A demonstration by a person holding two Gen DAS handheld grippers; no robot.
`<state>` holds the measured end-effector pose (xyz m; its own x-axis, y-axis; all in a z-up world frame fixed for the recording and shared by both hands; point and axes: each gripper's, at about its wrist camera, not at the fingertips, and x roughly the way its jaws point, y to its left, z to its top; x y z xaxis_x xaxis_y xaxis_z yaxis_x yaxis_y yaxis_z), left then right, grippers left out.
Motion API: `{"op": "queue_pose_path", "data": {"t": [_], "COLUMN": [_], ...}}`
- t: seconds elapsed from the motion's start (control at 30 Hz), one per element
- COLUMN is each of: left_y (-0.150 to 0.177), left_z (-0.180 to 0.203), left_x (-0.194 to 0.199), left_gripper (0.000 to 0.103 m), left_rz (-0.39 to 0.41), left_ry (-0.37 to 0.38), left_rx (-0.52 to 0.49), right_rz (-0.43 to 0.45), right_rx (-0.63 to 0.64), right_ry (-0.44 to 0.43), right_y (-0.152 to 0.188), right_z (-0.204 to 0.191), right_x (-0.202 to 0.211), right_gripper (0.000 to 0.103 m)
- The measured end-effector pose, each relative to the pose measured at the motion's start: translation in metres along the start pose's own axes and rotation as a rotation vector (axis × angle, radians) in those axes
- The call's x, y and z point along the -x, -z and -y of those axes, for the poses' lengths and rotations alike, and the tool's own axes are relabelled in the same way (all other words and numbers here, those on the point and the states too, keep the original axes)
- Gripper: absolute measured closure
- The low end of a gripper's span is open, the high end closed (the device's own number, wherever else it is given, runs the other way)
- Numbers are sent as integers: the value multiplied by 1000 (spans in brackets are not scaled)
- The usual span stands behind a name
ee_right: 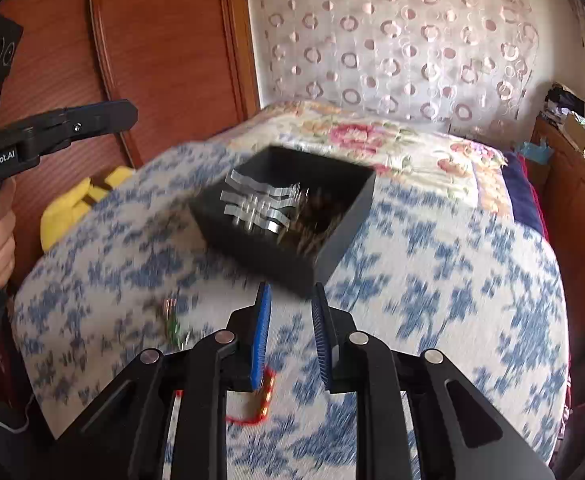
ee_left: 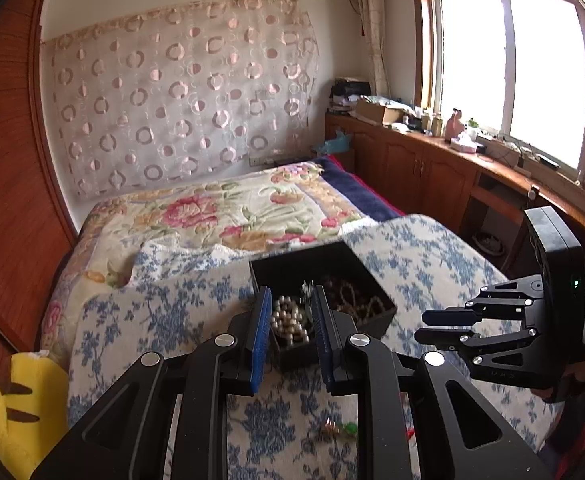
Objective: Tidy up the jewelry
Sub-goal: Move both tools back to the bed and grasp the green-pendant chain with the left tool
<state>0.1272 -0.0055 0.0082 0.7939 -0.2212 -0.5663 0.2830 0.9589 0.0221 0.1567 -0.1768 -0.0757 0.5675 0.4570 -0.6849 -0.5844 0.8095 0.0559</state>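
Note:
A black open jewelry box (ee_left: 364, 270) sits on the blue-flowered bedspread (ee_left: 432, 264). It holds a pearl strand (ee_left: 288, 322) and dark beaded chains (ee_left: 356, 300). My left gripper (ee_left: 291, 300) is open, with its blue pads on either side of the pearls at the box's near corner. A small green and gold piece (ee_left: 338, 429) lies on the bedspread below it. In the right wrist view the box (ee_right: 344, 232) is blurred. My right gripper (ee_right: 290, 300) is open and empty just short of it. A red and gold string bracelet (ee_right: 262, 402) and the green piece (ee_right: 172, 324) lie nearby.
A yellow plush toy (ee_left: 24, 404) lies at the bed's left edge. A floral quilt (ee_left: 212, 216) covers the far half of the bed. Wooden cabinets with clutter (ee_left: 432, 148) run under the window at right. A wooden wardrobe (ee_right: 152, 60) stands at left.

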Motion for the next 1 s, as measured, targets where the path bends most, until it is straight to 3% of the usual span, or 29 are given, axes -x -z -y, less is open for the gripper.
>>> {"op": "queue_pose_path", "data": {"t": [0.5, 0.57, 0.63, 1.0], "left_y": [79, 85, 89, 106], "left_z": [5, 10, 14, 44], "left_x": [-27, -28, -30, -36], "left_gripper": [84, 84, 84, 84], "left_rz": [-161, -169, -180, -238], "left_ry": [33, 43, 54, 122], "left_rx": [28, 30, 33, 16], "right_rz": [-148, -149, -153, -105], "right_rx": [9, 7, 6, 3], "right_ry": [-11, -9, -5, 53], "right_y": [56, 56, 57, 62], "right_z": [-15, -15, -14, -10], "right_x": [-13, -12, -12, -8], "right_gripper": [80, 81, 94, 94]}}
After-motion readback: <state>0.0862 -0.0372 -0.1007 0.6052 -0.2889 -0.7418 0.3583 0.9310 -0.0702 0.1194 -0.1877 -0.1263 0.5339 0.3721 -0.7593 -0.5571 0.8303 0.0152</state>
